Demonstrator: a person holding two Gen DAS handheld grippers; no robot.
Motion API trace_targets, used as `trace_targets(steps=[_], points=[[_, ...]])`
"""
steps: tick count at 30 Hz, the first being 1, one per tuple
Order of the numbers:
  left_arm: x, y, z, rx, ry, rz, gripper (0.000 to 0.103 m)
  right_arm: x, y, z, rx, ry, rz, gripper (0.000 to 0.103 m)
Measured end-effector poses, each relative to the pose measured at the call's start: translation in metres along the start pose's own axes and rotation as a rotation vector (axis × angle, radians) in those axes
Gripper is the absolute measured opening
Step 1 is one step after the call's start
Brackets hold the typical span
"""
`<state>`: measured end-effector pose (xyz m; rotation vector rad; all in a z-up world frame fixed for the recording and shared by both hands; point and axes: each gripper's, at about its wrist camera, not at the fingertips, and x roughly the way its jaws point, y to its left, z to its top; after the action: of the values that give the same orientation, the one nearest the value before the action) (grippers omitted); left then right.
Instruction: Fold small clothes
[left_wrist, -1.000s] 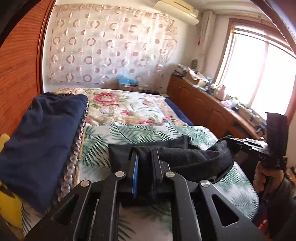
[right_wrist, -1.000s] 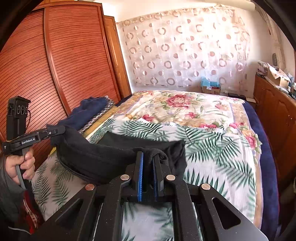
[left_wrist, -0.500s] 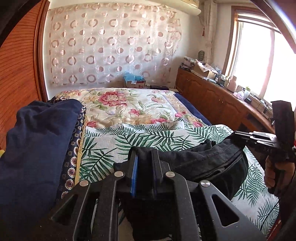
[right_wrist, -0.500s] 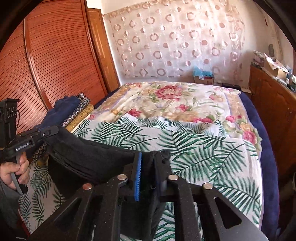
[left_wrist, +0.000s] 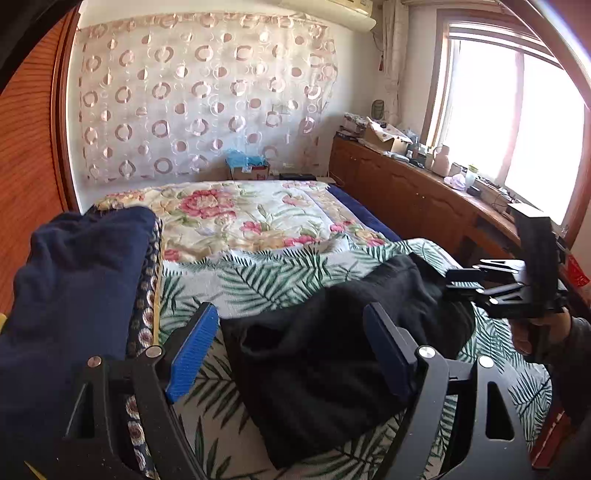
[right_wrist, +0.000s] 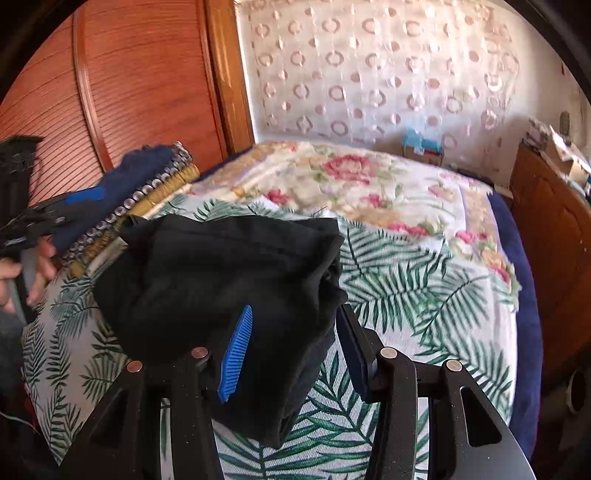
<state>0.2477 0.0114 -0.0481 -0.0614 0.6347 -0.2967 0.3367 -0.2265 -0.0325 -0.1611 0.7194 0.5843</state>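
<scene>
Black garment now lies bunched on the bed, palm-print cover. Both tongs have just been opening: left tongs spread wide, cloth slack between and just ahead of the pads, not pinched. Right tongs part-open, cloth draped over the inner blue pad, no squeeze visible; released.

Long axis runs tongs to tongs, across both views. Each set sits at its own end; neither nearer.

Room: folded navy pile crowds the left tongs' outer side. Ahead of both, open bed. Near bed edge lies just under the tongs.
</scene>
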Motion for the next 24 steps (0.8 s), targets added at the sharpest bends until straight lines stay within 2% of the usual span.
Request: trace_targets(steps=[3,6,10,11,12,13,14,16,18,24], points=[[0.007,0.000,-0.008,0.001,0.041,0.010,0.082,0.012,-0.003,0.008,0.031,0.004,0.020,0.049],[0.021,0.001,-0.014,0.007,0.095,0.052,0.082,0.024,-0.005,0.016,0.069,0.015,-0.006,0.049],[0.036,0.006,-0.015,-0.004,0.118,0.081,0.082,0.041,-0.005,0.018,0.075,0.033,-0.016,0.049],[0.039,0.007,-0.014,-0.003,0.115,0.087,0.082,0.040,-0.003,0.018,0.067,0.021,-0.014,0.045],[0.043,0.008,-0.012,-0.002,0.117,0.093,0.082,0.040,-0.003,0.018,0.070,0.008,-0.002,0.035],[0.046,0.010,-0.012,0.000,0.117,0.097,0.082,0.039,-0.005,0.016,0.077,0.006,0.018,0.013],[0.051,0.011,-0.010,0.002,0.123,0.111,0.082,0.038,-0.006,0.015,0.084,0.003,0.019,0.010],[0.060,0.012,-0.004,0.017,0.118,0.149,0.082,0.032,-0.013,0.012,0.089,-0.019,-0.012,0.006],[0.067,0.015,0.000,0.021,0.106,0.222,0.082,0.033,-0.016,0.010,0.107,-0.011,-0.055,0.006],[0.062,0.026,0.000,-0.032,0.053,0.281,0.082,0.036,-0.014,0.011,0.118,0.000,-0.064,0.006]])
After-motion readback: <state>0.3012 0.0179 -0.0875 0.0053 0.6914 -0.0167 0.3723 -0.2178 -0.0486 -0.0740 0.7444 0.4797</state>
